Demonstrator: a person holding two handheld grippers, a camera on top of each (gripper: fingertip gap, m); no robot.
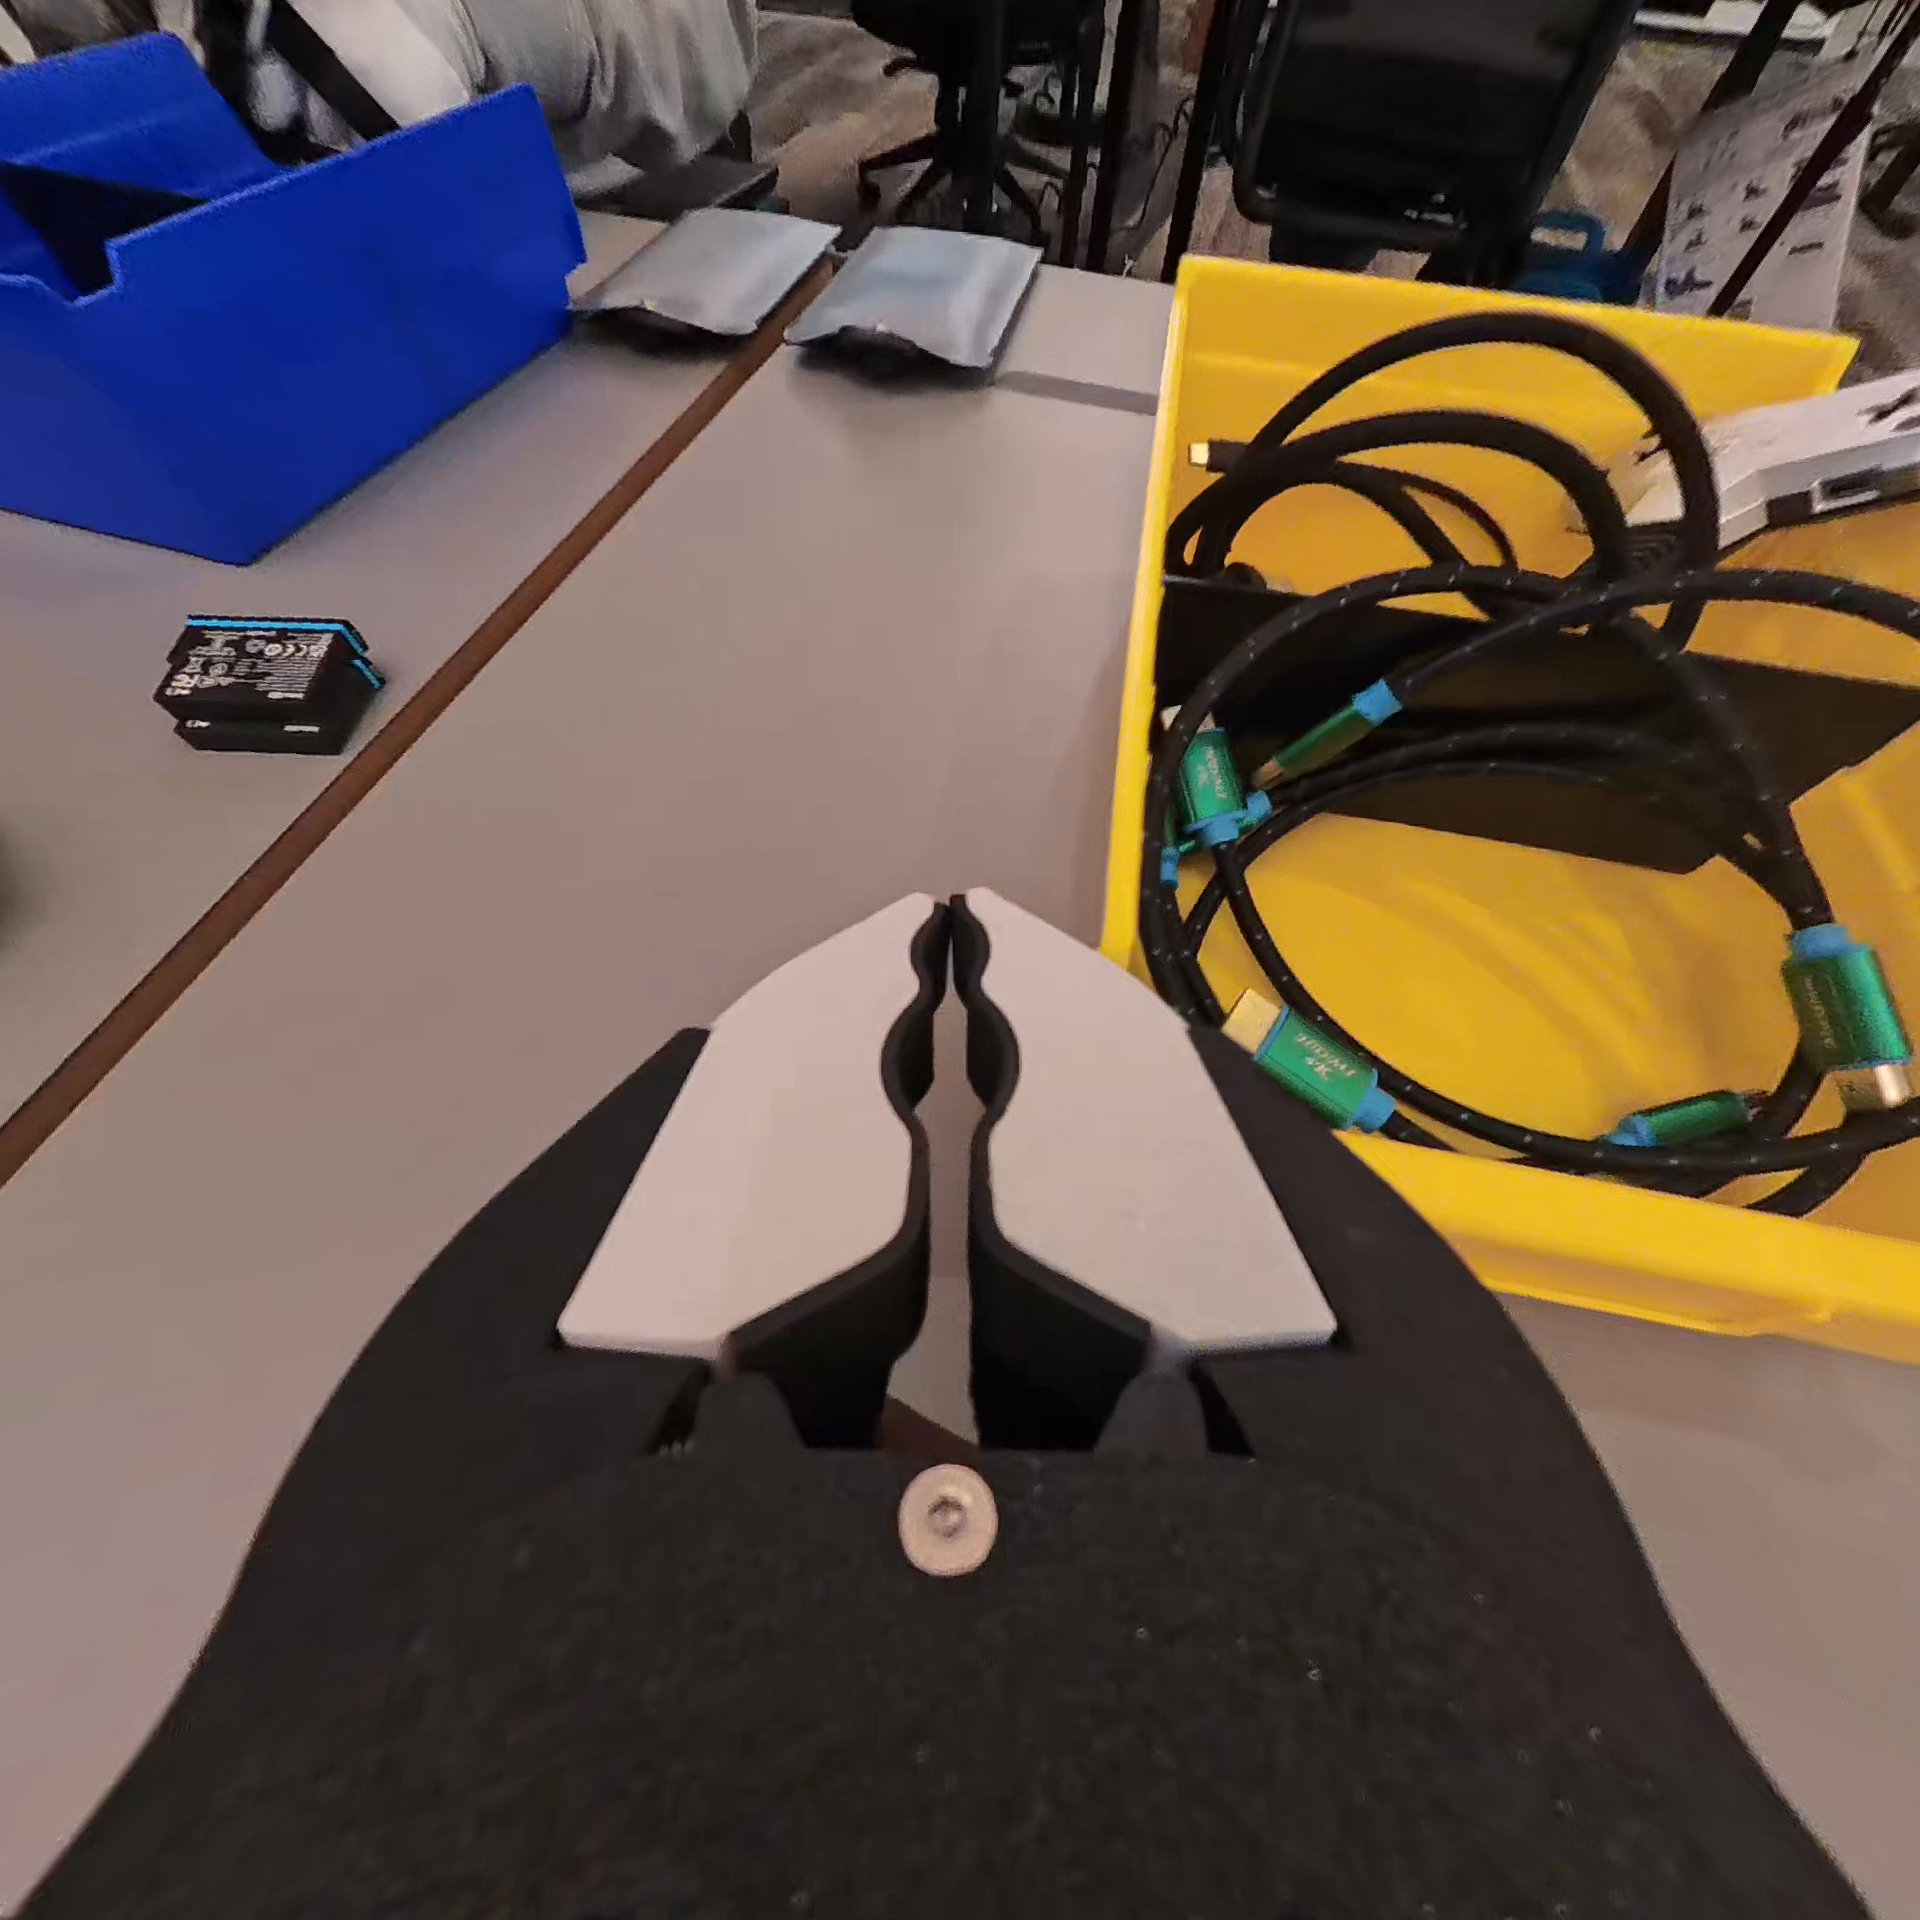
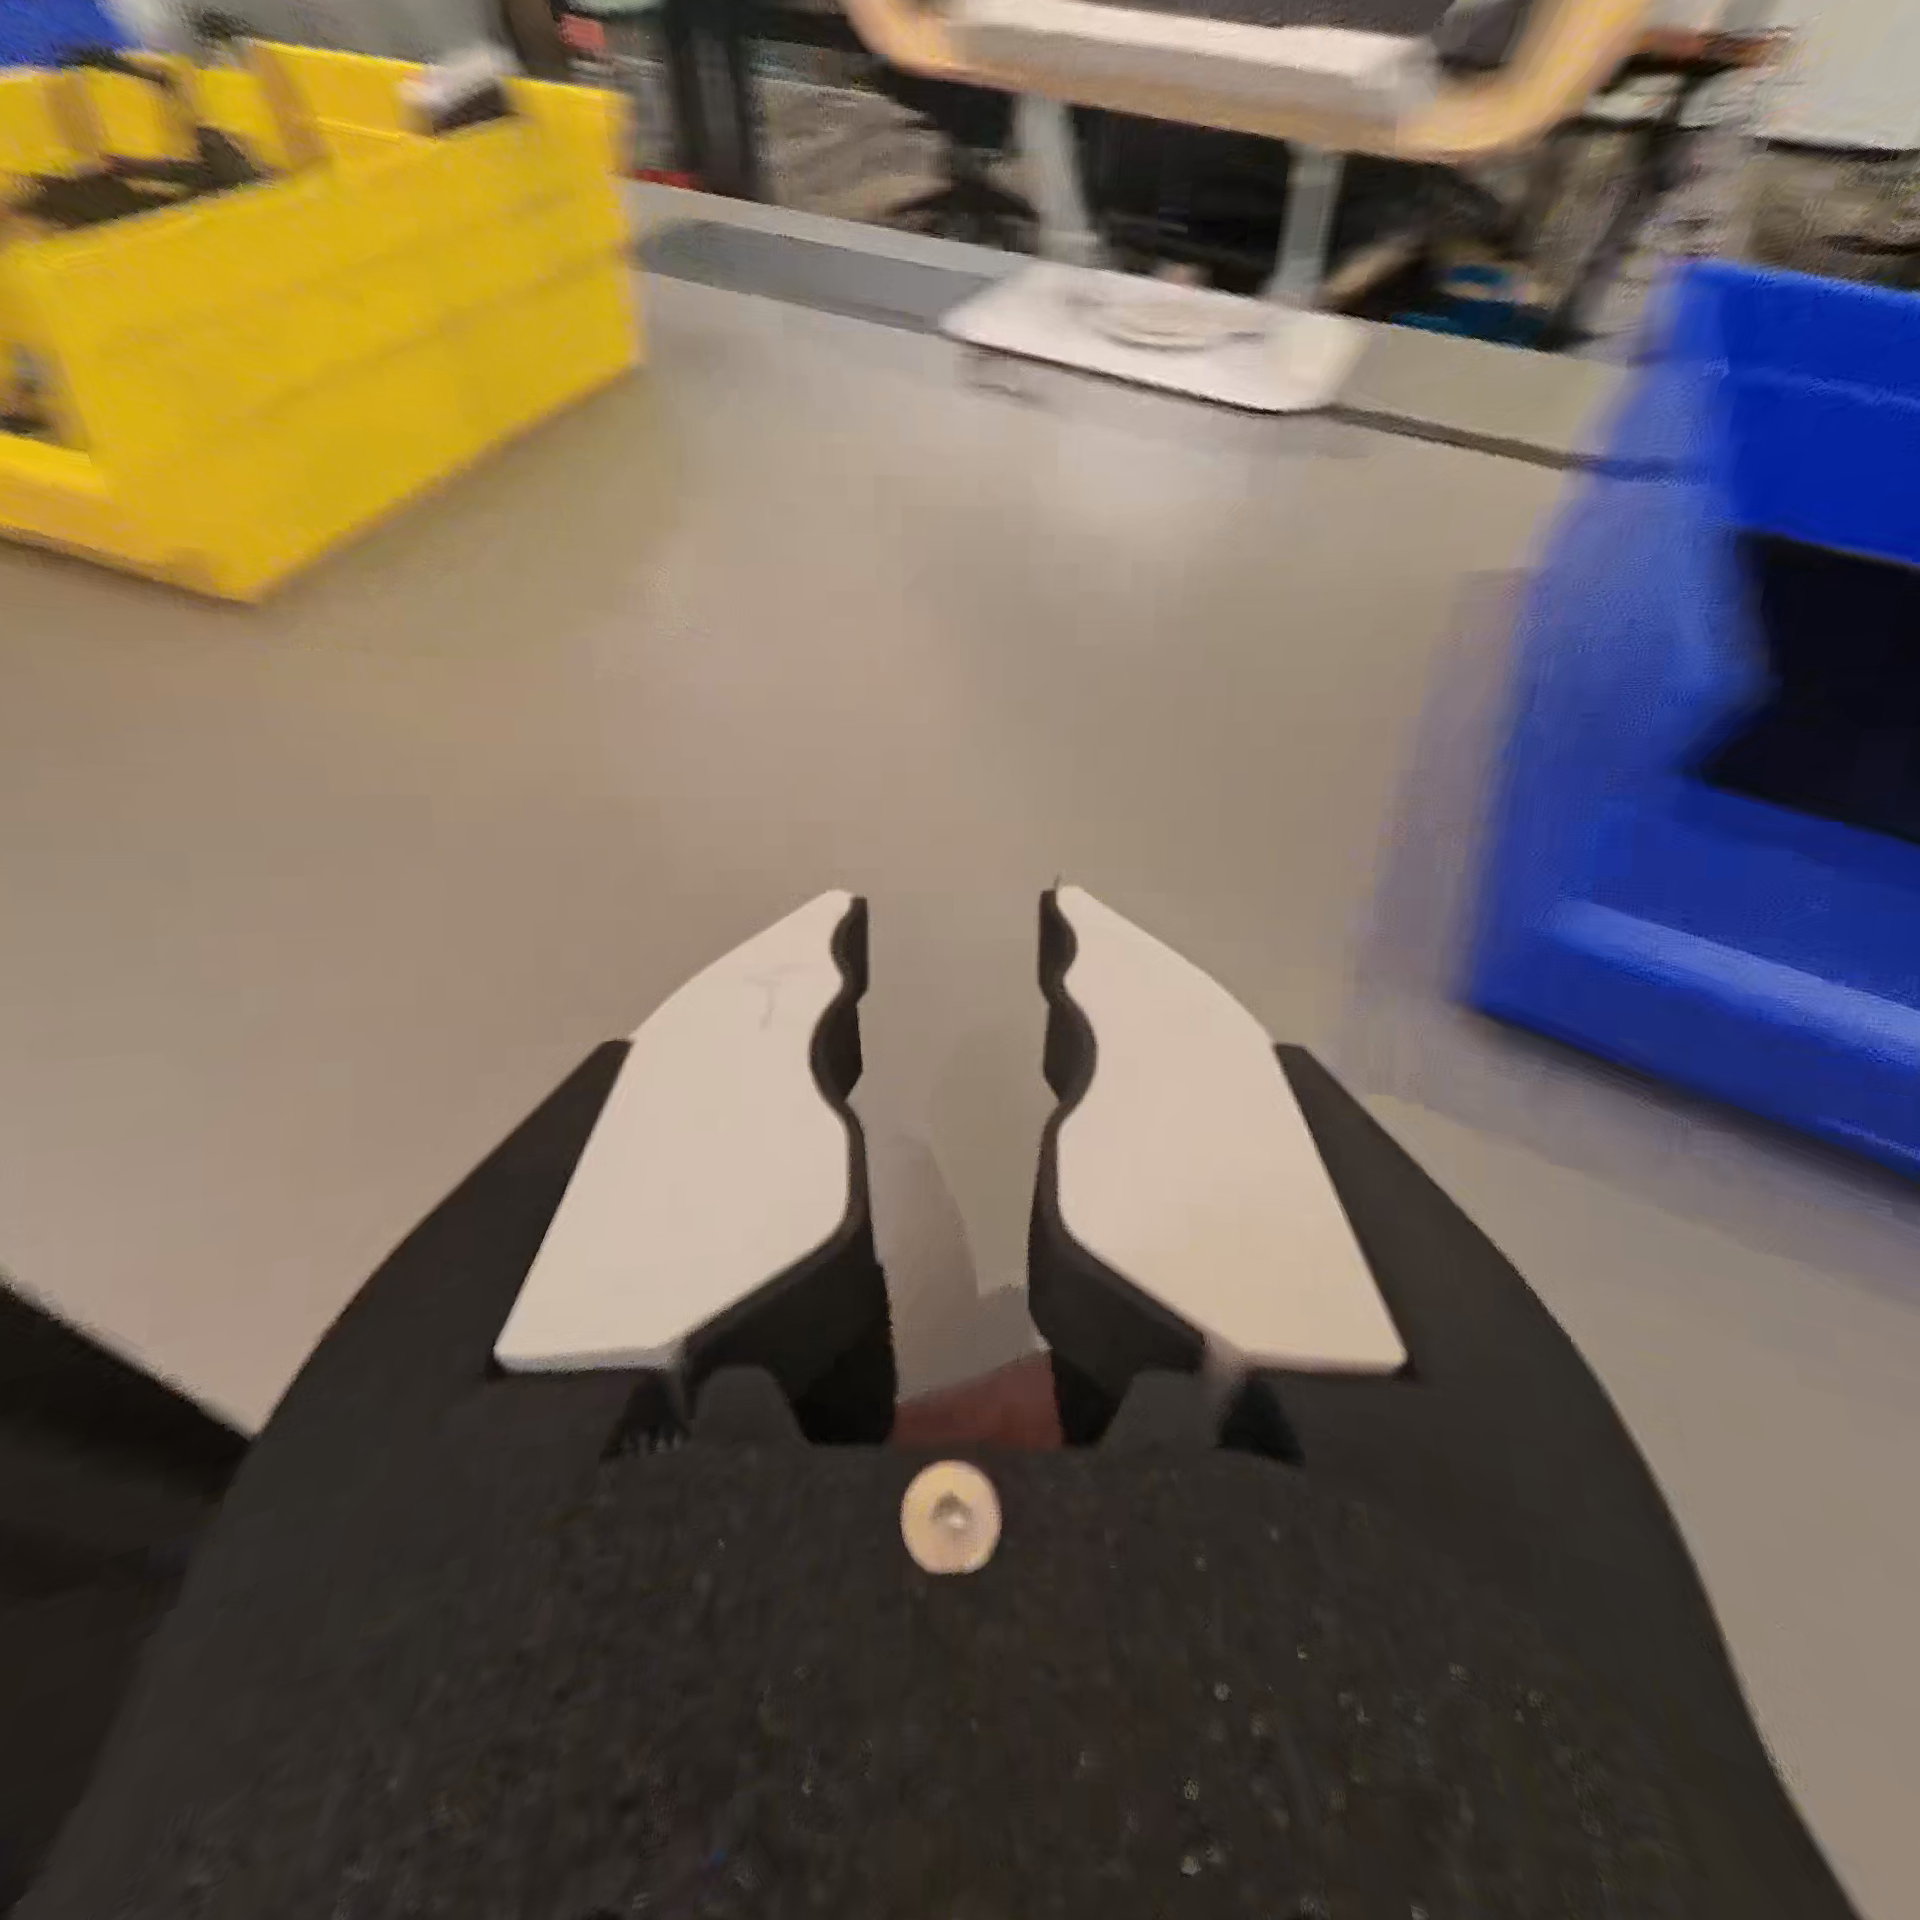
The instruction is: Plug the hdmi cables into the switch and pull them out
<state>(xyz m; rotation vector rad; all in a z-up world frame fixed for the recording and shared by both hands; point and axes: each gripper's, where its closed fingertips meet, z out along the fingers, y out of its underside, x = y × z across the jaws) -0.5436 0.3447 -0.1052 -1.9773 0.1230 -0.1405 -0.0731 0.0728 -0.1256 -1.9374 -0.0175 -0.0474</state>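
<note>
left gripper (image 1: 951,906): fingertips pressed together, grasping nothing, above the grey table (image 1: 727,727). right gripper (image 2: 954,902): fingers parted, empty, above bare table; this view is blurred. yellow bin (image 1: 1143,675): just right of the left gripper, holding coiled black braided hdmi cables (image 1: 1475,1127) with green plugs (image 1: 1314,1070), apart from both grippers. silver switch (image 1: 1808,457): at the bin's far corner, resting on the cables. blue bin (image 1: 260,343): far left. two black batteries (image 1: 270,681), stacked. two grey pouches (image 1: 914,296), far table edge.

Even, soft indoor light; left view mostly sharp, right view motion-blurred throughout.
</note>
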